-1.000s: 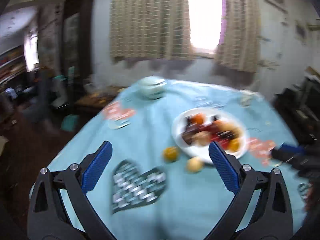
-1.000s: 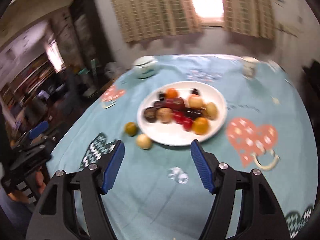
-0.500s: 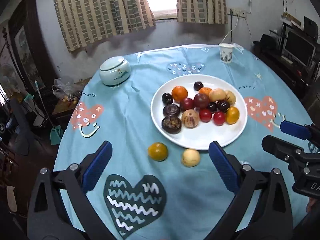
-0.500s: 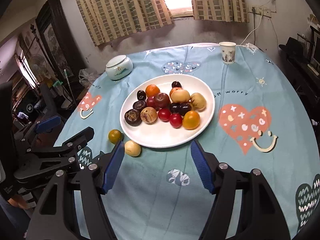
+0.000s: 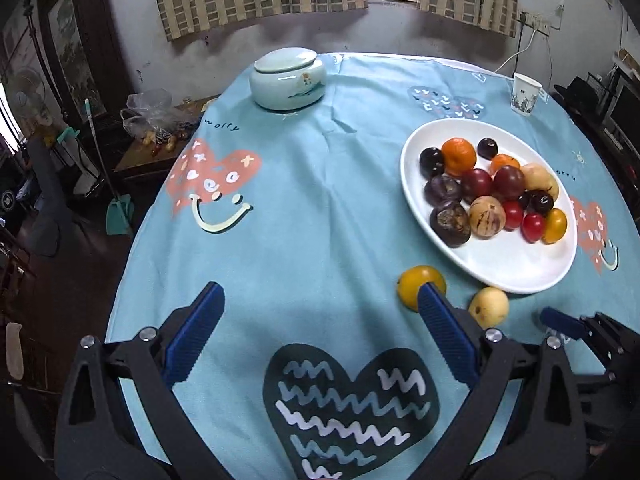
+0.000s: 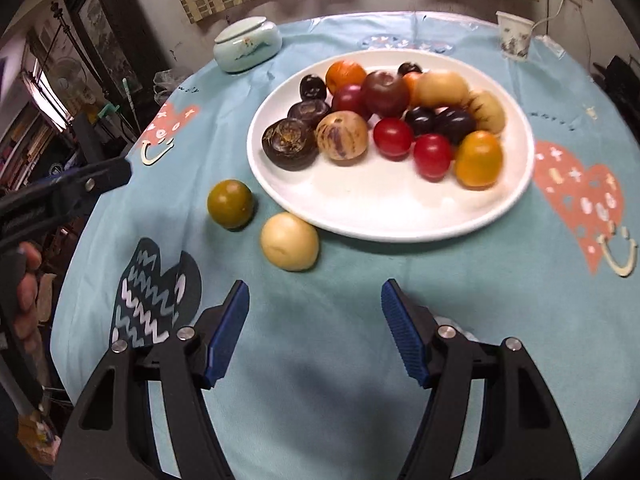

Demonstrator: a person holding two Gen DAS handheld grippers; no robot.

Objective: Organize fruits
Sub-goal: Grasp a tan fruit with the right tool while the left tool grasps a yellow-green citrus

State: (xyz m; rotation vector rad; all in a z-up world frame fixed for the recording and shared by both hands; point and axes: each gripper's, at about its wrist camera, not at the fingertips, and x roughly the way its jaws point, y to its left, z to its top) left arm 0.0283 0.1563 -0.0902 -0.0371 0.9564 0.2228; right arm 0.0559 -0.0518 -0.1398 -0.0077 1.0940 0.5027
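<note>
A white plate (image 6: 360,208) (image 5: 496,268) holds several fruits: oranges, dark plums, red tomatoes, yellow and striped ones. Two fruits lie on the blue tablecloth just in front of the plate: a green-yellow round fruit (image 6: 230,203) (image 5: 420,282) and a pale cream fruit (image 6: 289,246) (image 5: 489,306). My right gripper (image 6: 315,330) is open and empty, low over the cloth, just short of the cream fruit. My left gripper (image 5: 320,334) is open and empty, left of the two loose fruits; its right finger (image 5: 444,332) overlaps the green-yellow fruit in view.
A lidded pale-green ceramic jar (image 5: 287,78) (image 6: 246,49) stands at the far left of the table. A paper cup (image 5: 525,94) (image 6: 514,40) stands at the far right. The round table's edge drops off at the left, with a low side table (image 5: 160,148) beyond.
Both grippers have dropped lower and moved closer to the table. The right one has closed in on the two loose fruits; the left view has swung left, so the plate sits at its right.
</note>
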